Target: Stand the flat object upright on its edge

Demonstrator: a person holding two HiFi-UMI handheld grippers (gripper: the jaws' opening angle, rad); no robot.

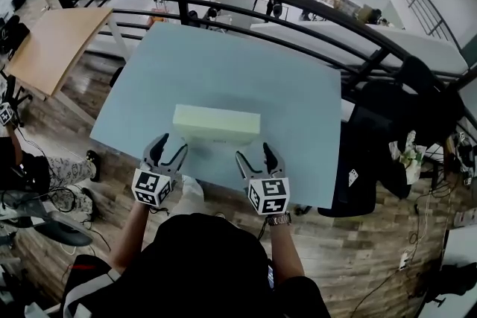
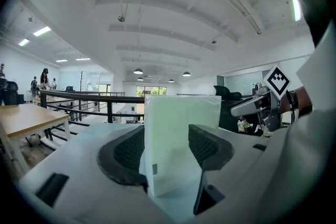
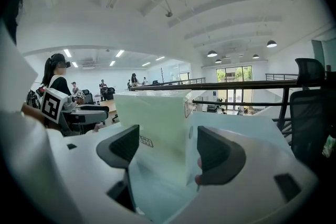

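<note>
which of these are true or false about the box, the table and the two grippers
1. The pale green rectangular box rests on the light blue table. True.
2. The left hand-held gripper and the right hand-held gripper are both at the box's near side. True.
3. The left hand-held gripper's jaws are shut tight. False: they stand apart, with the box's end between them.
4. The box sits at the table's far edge. False: it sits close to the near edge, by the grippers.
5. A dark metal railing runs beyond the table. True.
</note>
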